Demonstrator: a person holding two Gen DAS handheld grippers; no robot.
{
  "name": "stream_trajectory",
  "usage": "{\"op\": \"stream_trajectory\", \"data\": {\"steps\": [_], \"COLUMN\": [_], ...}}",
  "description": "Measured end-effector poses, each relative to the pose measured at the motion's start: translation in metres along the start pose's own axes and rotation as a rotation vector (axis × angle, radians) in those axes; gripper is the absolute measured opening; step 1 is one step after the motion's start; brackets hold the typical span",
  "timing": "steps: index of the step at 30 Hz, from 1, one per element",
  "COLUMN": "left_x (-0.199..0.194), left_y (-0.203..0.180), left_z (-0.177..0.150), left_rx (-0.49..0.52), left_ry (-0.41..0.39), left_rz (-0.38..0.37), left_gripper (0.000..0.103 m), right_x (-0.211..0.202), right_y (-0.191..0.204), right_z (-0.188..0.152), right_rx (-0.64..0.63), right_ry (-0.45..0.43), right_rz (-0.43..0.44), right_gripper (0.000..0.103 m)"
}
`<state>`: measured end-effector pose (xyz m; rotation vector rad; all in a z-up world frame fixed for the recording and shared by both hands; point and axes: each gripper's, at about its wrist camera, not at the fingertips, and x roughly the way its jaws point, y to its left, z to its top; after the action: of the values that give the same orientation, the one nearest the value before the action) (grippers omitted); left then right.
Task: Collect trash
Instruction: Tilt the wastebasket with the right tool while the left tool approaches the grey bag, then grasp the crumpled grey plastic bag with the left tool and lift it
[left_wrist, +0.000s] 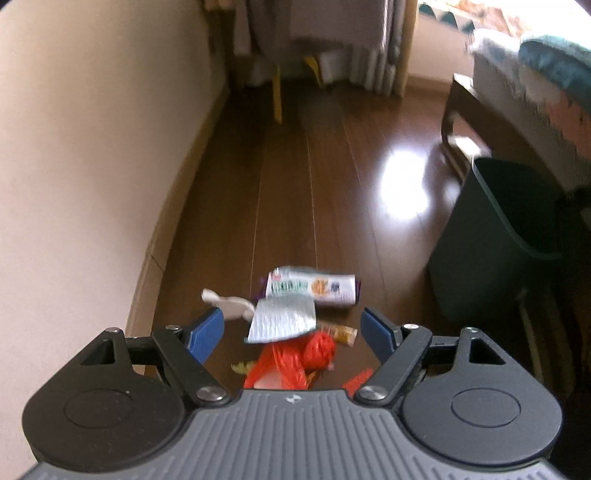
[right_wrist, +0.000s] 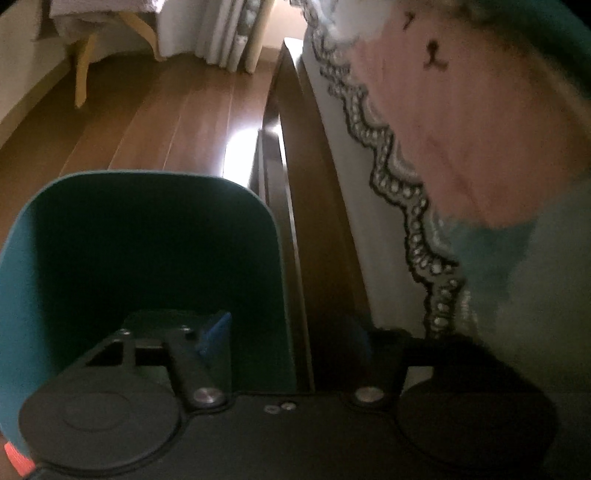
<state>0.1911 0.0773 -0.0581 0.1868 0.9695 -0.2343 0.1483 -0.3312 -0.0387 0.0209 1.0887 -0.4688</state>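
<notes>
Several pieces of trash lie on the brown floor in the left wrist view: a white printed tube (left_wrist: 314, 290), a silver wrapper (left_wrist: 282, 319), a red net bag (left_wrist: 295, 360), a crumpled white scrap (left_wrist: 229, 304) and a small yellow wrapper (left_wrist: 341, 332). My left gripper (left_wrist: 291, 332) hovers open just above the pile with nothing between its blue pads. A dark green bin (left_wrist: 498, 236) stands to the right. In the right wrist view my right gripper (right_wrist: 288, 338) straddles the right wall of the bin (right_wrist: 110, 240). One blue pad (right_wrist: 216, 332) is inside, and the pads are apart from the wall.
A dark wooden bed frame (right_wrist: 295, 184) with a patterned blanket (right_wrist: 461, 129) runs along the bin's right side. A pale wall (left_wrist: 92, 147) borders the floor on the left. Yellow chair legs (left_wrist: 277, 96) and curtains (right_wrist: 229, 33) stand at the far end.
</notes>
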Motion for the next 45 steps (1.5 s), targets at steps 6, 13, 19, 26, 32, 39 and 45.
{"op": "stream_trajectory", "data": {"steps": [6,13,19,26,32,39,45], "left_x": [0.028,0.056,0.088,0.167,0.245,0.309,0.334], "left_y": [-0.016,-0.05,-0.1,-0.152,-0.18,-0.202,-0.196], "left_z": [-0.018,-0.036,-0.039,-0.055,-0.072,-0.088,-0.103], "left_rx": [0.069,0.182,0.262,0.18,0.041,0.013,-0.014], "left_ry": [0.067,0.155,0.217,0.353,0.447,0.528,0.595], "left_rz": [-0.007,-0.008,-0.033,-0.061,-0.081,-0.075,-0.059], "left_gripper": [0.081,0.081,0.081,0.081,0.081,0.08,0.042], "right_x": [0.015,0.013,-0.009,-0.047,-0.035,-0.015,0.008], "right_y": [0.008,0.016,0.013,0.051,0.055,0.053,0.042], "right_z": [-0.004,-0.016,-0.01,-0.019,-0.017,-0.019,-0.025], "right_rx": [-0.059,-0.165,-0.081,-0.197,-0.202,-0.189,-0.128], "right_ry": [0.051,0.023,0.005,-0.043,-0.02,0.006,0.052], "right_rz": [0.011,-0.018,0.093,0.115,0.114,0.106,0.108], "right_gripper": [0.021,0.015,0.005,0.005,0.003,0.004,0.011]}}
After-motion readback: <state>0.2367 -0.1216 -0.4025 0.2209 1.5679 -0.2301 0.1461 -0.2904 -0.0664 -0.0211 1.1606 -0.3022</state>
